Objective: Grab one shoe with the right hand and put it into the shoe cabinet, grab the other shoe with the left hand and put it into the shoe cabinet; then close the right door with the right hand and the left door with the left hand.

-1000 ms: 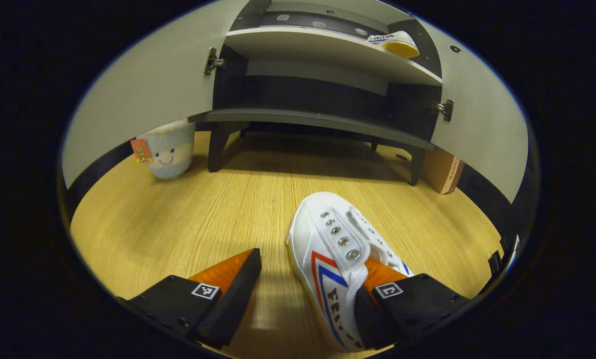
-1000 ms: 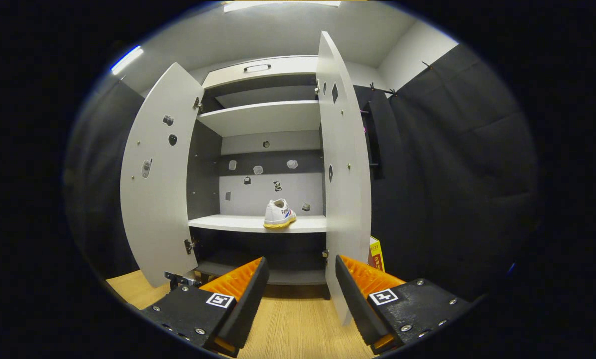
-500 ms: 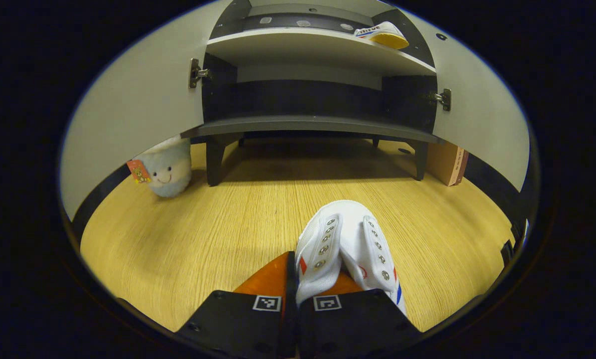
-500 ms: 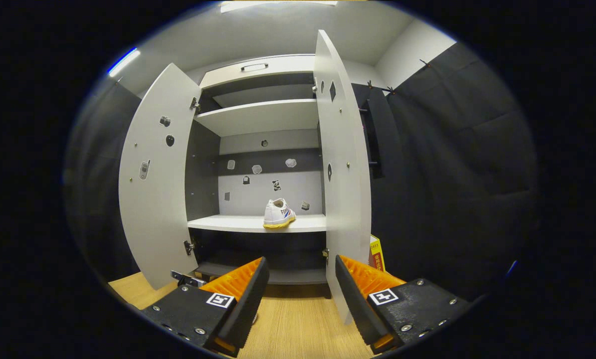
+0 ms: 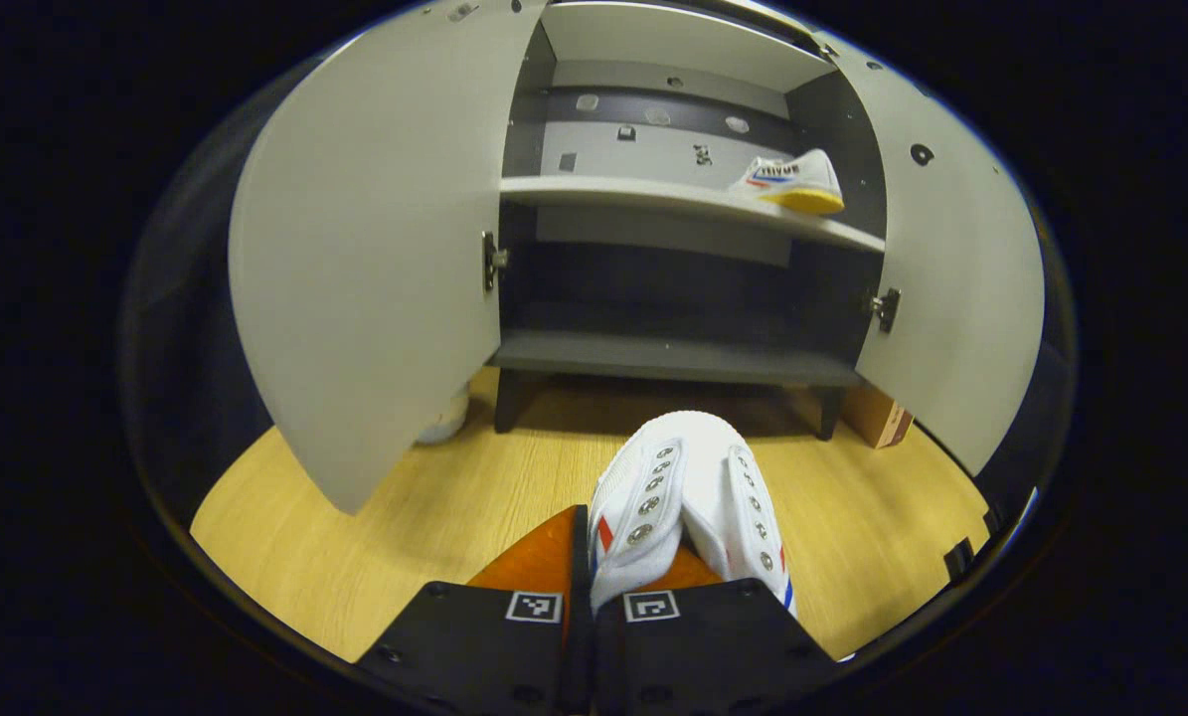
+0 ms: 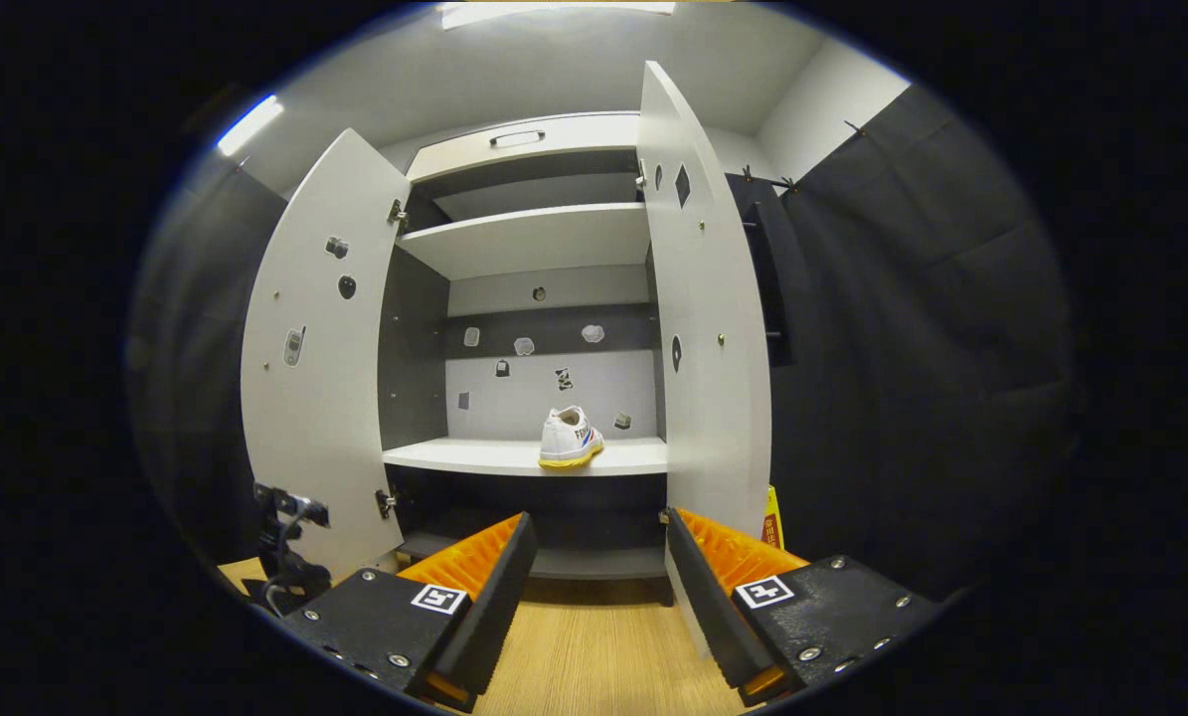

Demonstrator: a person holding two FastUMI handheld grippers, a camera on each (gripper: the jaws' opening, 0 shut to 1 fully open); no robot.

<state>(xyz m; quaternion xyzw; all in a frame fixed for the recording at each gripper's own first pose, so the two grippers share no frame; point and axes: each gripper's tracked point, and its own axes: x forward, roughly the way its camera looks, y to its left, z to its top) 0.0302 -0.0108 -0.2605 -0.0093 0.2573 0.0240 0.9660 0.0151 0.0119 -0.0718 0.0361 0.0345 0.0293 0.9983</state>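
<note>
Your left gripper (image 5: 591, 557) is clenched on the heel end of the white shoe (image 5: 688, 497), both fingers pressing its collar from either side. In the left gripper view the shoe points away from you toward twelve o'clock, its two rows of metal eyelets facing up, above the wooden floor (image 5: 434, 517). Ahead stands the shoe cabinet (image 5: 673, 288) with both doors swung wide — the left door (image 5: 375, 249) at about ten o'clock, the right door (image 5: 951, 268) at about two o'clock.

The other shoe (image 5: 790, 182) already sits on the pale shelf (image 5: 633, 194) toward one o'clock, near the shelf's right end, its yellow sole showing. A brown box (image 5: 877, 418) rests on the floor just beside the cabinet's right leg, and something pale (image 5: 444, 423) peeks out at the left door's lower edge; what it is you cannot tell.

Your right gripper (image 6: 594, 577) is released, fingers spread apart with nothing between them. In the right gripper view the cabinet fills twelve o'clock, and the shelved shoe (image 6: 570, 438) sits on the shelf — close to the right door (image 6: 703, 328). The left door (image 6: 315, 348) stands at ten o'clock.
</note>
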